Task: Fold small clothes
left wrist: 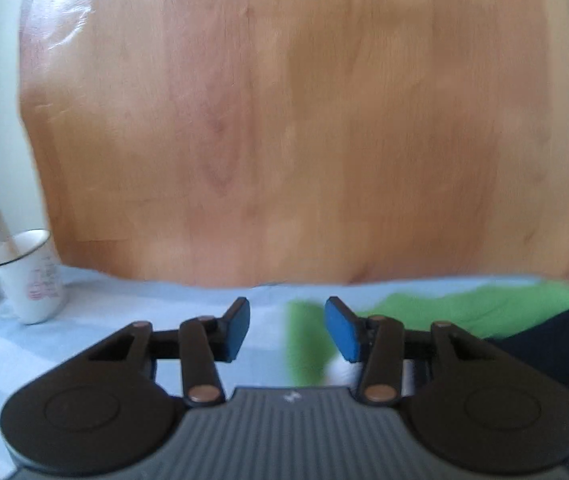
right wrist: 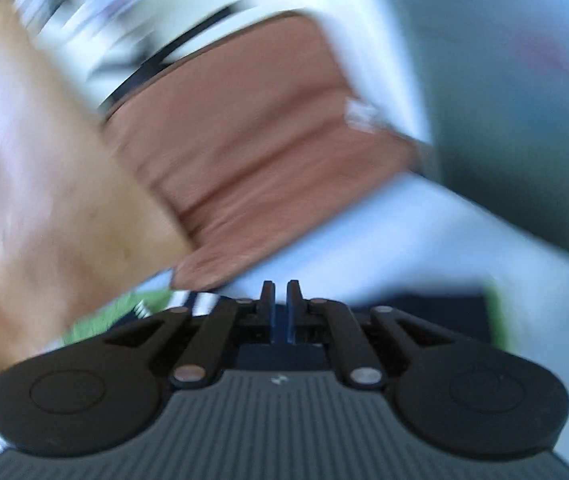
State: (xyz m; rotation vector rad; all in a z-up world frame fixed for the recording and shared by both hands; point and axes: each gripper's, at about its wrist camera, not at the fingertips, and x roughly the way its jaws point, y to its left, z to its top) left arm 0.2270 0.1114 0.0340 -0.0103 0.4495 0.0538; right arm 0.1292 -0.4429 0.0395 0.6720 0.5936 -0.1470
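Garment point(left wrist: 464, 312), green with a dark part, lies on the light blue cloth point(left wrist: 132, 304) to the right of the left gripper point(left wrist: 287, 330); its long axis seems to run left to right, but blur hides which end is which. The left gripper stands wide and holds nothing. The right gripper point(right wrist: 281, 304) is almost closed, a thin gap between the pads; whether it pinches fabric I cannot tell. A white mug point(left wrist: 24, 276) stands at the left. Behind rises a wooden board point(left wrist: 304, 120). A brown cushion point(right wrist: 252, 152) shows in the blurred right view.
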